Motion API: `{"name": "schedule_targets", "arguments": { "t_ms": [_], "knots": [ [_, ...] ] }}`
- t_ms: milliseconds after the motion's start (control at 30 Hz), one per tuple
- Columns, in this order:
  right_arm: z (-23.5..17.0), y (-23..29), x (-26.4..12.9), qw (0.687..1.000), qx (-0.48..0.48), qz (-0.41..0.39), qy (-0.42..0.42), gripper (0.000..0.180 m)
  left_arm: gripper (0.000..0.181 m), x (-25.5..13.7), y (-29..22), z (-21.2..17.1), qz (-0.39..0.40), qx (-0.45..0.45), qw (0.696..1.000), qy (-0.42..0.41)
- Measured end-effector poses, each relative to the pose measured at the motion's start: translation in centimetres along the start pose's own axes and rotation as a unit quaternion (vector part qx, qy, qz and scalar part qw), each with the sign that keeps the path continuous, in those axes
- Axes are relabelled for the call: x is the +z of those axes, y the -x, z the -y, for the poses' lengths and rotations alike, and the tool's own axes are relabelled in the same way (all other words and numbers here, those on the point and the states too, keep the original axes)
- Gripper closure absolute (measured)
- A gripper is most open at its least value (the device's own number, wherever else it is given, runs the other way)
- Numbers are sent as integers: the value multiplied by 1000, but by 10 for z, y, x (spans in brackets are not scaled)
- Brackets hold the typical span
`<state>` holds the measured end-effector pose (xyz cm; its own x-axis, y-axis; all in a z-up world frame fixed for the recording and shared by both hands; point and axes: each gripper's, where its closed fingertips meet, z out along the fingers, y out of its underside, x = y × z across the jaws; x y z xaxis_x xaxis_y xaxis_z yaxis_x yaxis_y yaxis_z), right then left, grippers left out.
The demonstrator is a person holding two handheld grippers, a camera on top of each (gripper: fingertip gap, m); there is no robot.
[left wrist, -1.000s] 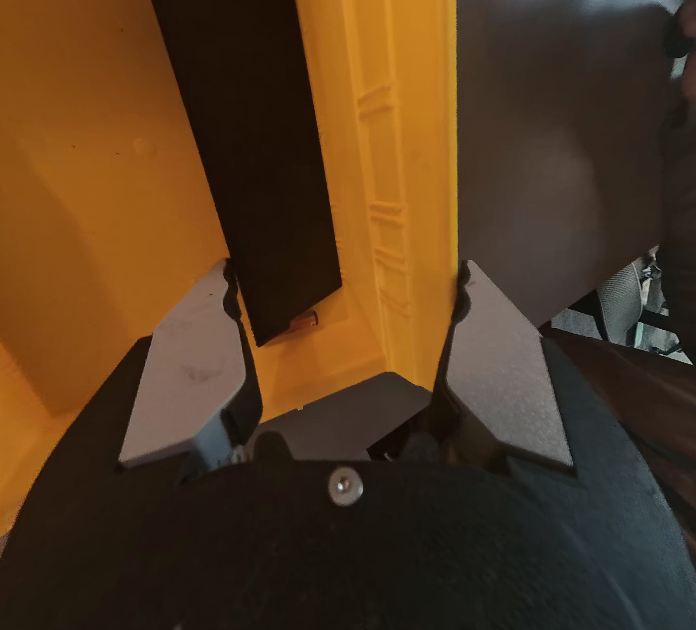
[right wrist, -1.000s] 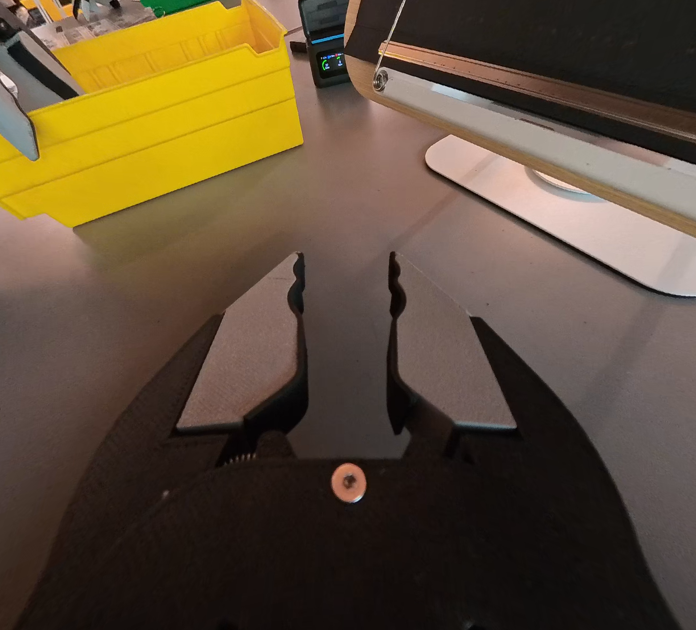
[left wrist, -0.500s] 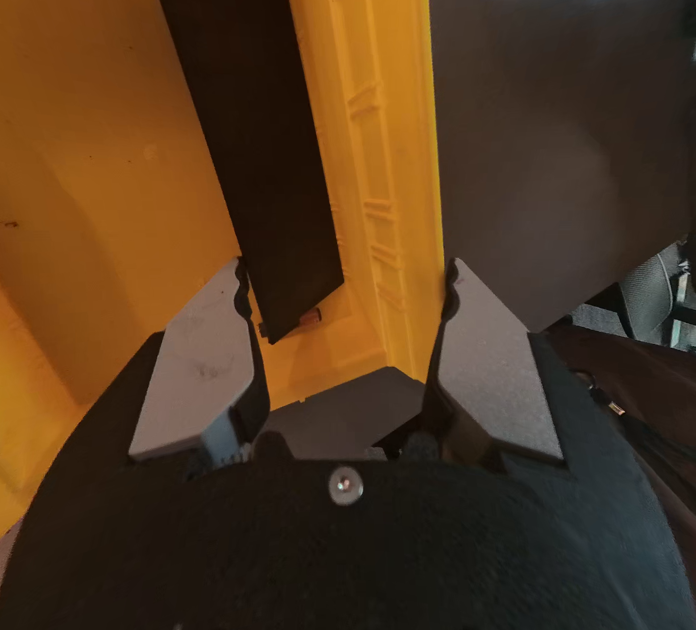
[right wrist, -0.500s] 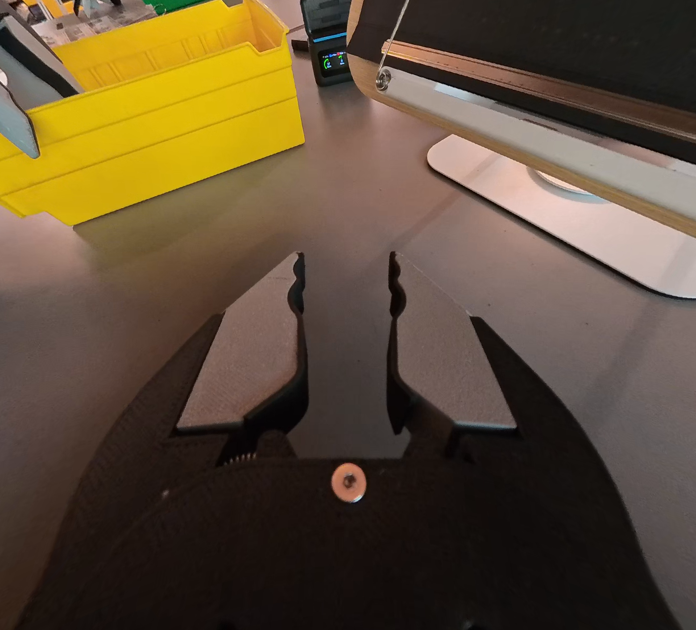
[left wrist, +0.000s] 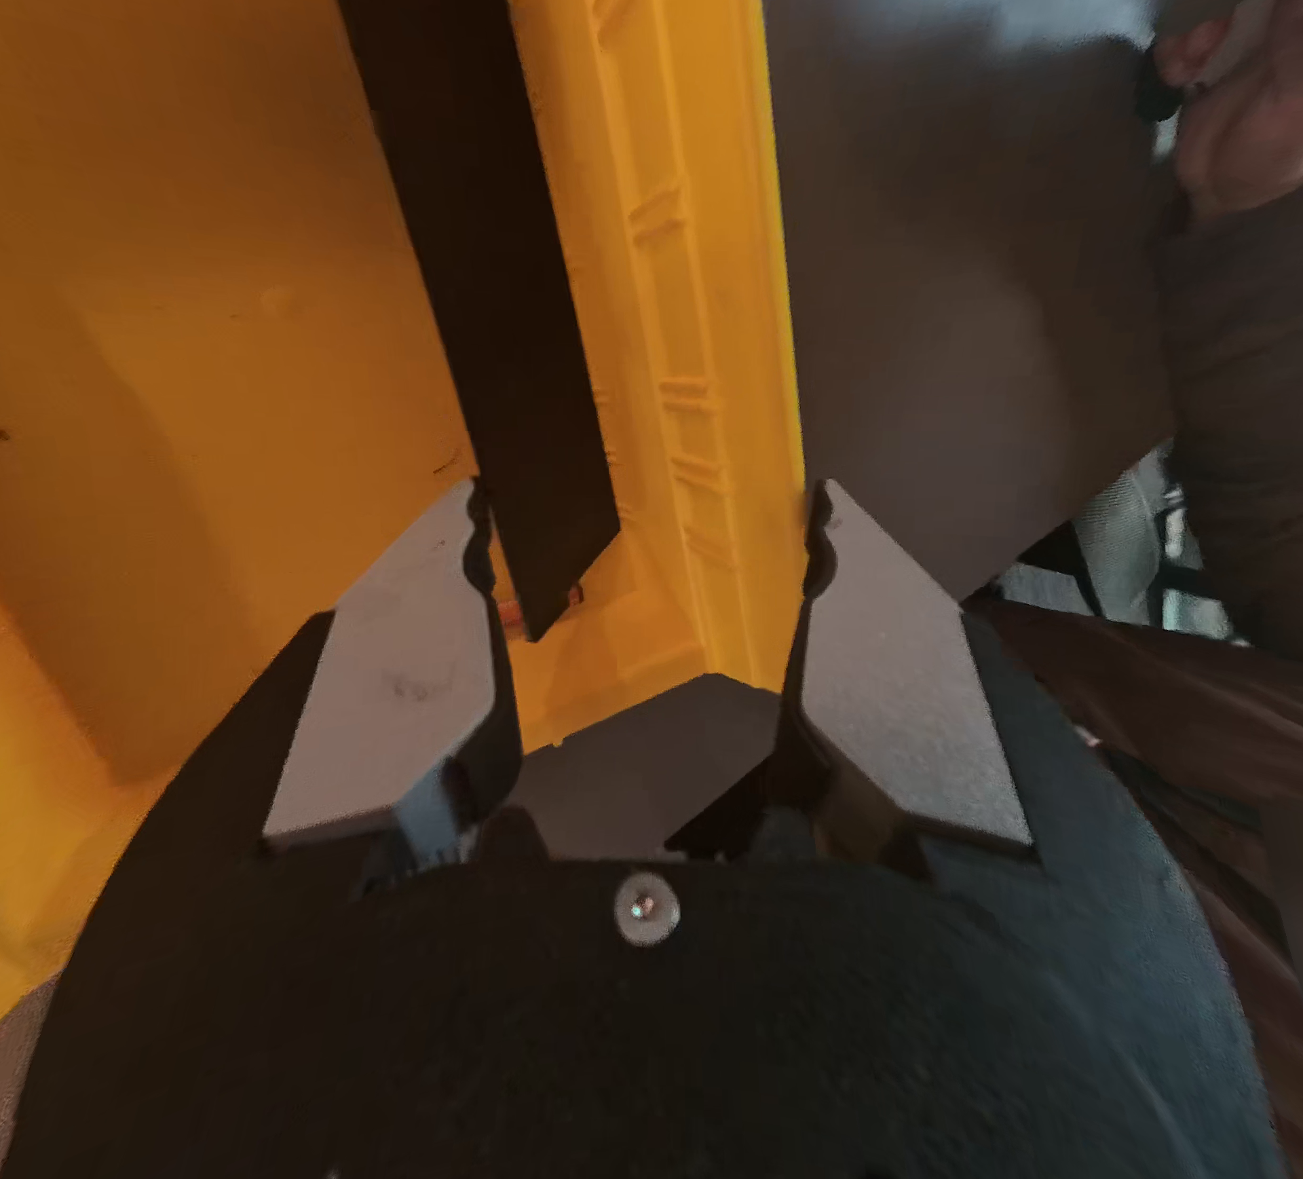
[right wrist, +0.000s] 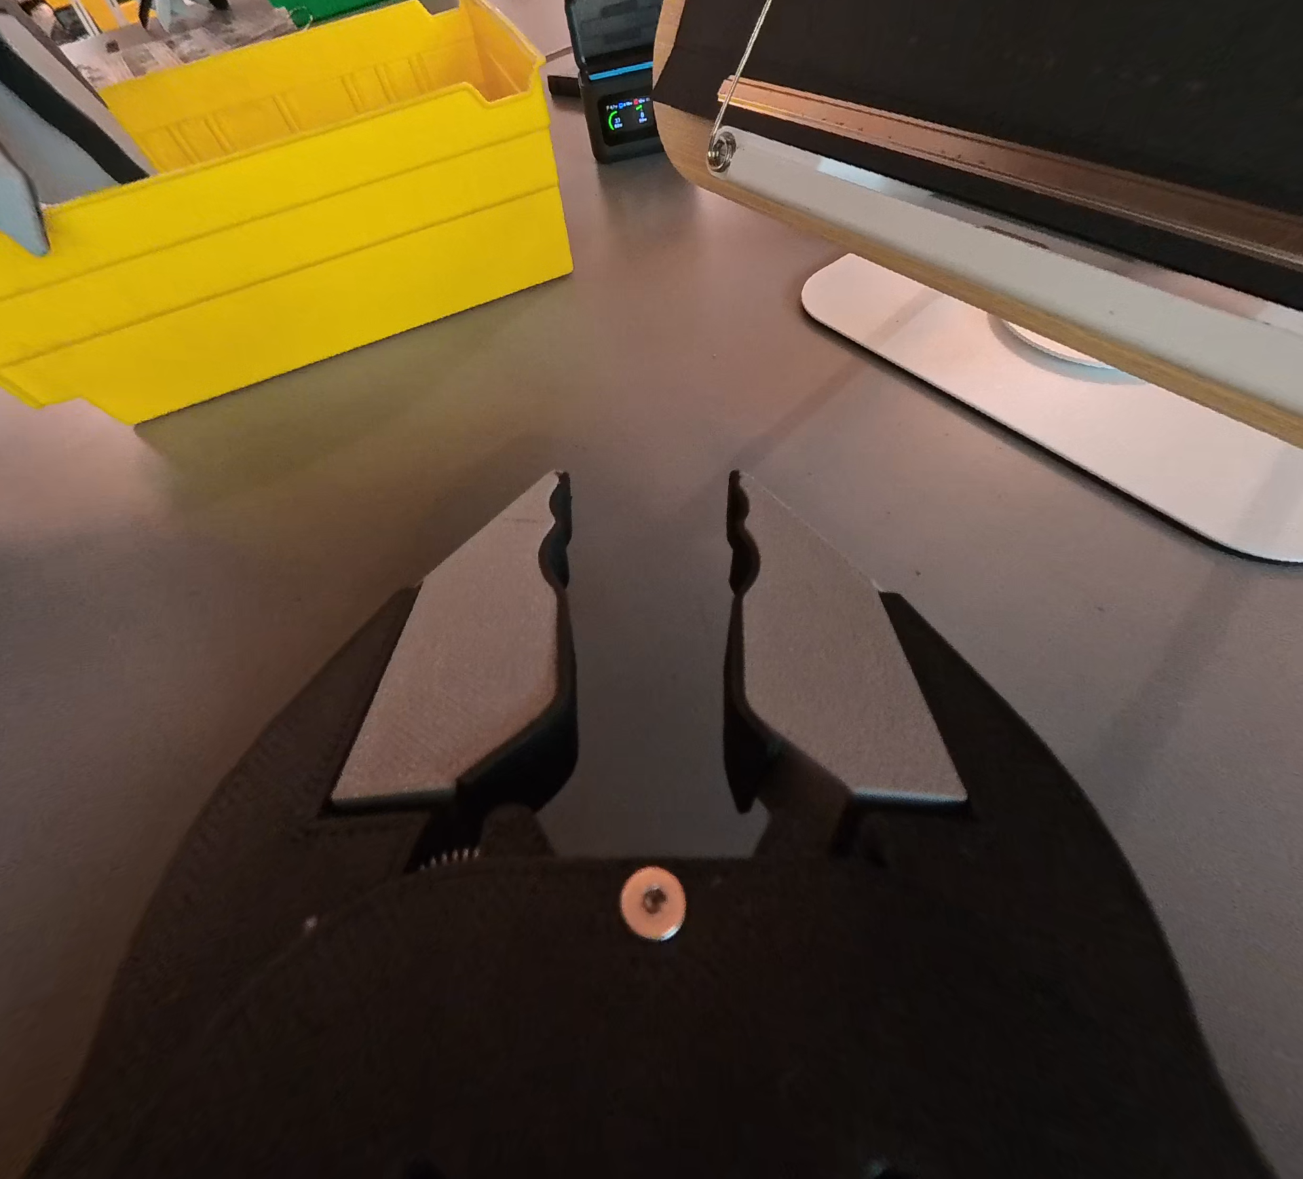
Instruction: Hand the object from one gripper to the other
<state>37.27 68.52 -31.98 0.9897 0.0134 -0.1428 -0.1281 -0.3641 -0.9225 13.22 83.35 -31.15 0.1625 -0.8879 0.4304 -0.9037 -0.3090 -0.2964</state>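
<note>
No legible text or signs anywhere.

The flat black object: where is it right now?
In the left wrist view the flat black object lies inside the yellow bin, beside its right wall, its near end just ahead of the open left gripper.

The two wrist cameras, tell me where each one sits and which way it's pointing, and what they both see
Left wrist view: sits on the left gripper, looking down into the yellow bin at a flat black object; its own open fingers show, plus the person's dark sleeve.
Right wrist view: sits on the right gripper, low over the grey table, facing a monitor and a small screen device; its open fingers show.
Shared: the yellow bin, the table, and the left gripper at the right view's left edge.
</note>
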Motion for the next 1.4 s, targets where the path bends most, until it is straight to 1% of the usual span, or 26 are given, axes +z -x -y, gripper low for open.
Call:
{"name": "schedule_targets", "arguments": {
  "t_ms": [33,67,133,167,233,267,300,333,433,500,667,700,733,800,833,1033,1100,1133,1267,1400],
  "knots": [
    [0,0,0,1000,0,0,0,139,102,-3,-3,3,-18,-8,1000,-12],
    [0,0,0,1000,0,0,0,139,114,-7,-9,6,-46,-17,998,-25],
    [0,0,0,1000,1,-1,-1,139,156,-9,-28,9,-131,-41,990,-34],
    [0,0,0,1000,1,-1,-1,139,155,-5,-28,7,-141,-52,988,-26],
    [0,0,0,1000,1,-1,-2,139,128,5,-21,2,-126,-51,991,-11],
    [1,0,-1,1000,1,-1,-3,139,127,7,-23,2,-132,-50,990,-13],
    [1,0,-1,1000,1,-1,-4,139,133,8,-25,3,-141,-49,989,-16],
    [1,-1,-1,1000,2,-1,-4,139,135,9,-26,4,-143,-47,988,-17],
    [1,-1,-1,1000,4,1,-3,139,133,13,-27,4,-144,-41,989,-10],
    [1,0,0,1000,4,2,-2,139,126,18,-25,4,-147,-41,988,-3],
    [0,0,0,1000,2,1,-1,139,111,29,-27,5,-183,-46,982,-3],
    [0,0,0,1000,3,2,-1,139,106,31,-26,4,-187,-45,981,1],
    [0,0,0,1000,3,2,-1,139,97,34,-25,2,-189,-46,981,8],
    [0,0,0,1000,5,3,-1,139,75,39,-22,-2,-188,-48,981,22],
    [0,-1,0,1000,5,3,-1,139,71,40,-22,-3,-192,-46,980,22],
    [-1,0,1,1000,3,3,3,138,71,41,-24,-5,-184,-31,982,24],
    [-1,0,1,1000,2,3,3,139,89,39,-32,-7,-198,-24,979,30],
    [-1,0,1,1000,2,3,2,139,93,37,-32,-8,-194,-21,980,36],
    [-1,0,0,1000,2,3,2,139,114,30,-32,-9,-142,12,989,40],
    [-1,1,0,1000,-1,3,2,139,129,24,-29,-6,-93,43,994,34]
  ]
}}
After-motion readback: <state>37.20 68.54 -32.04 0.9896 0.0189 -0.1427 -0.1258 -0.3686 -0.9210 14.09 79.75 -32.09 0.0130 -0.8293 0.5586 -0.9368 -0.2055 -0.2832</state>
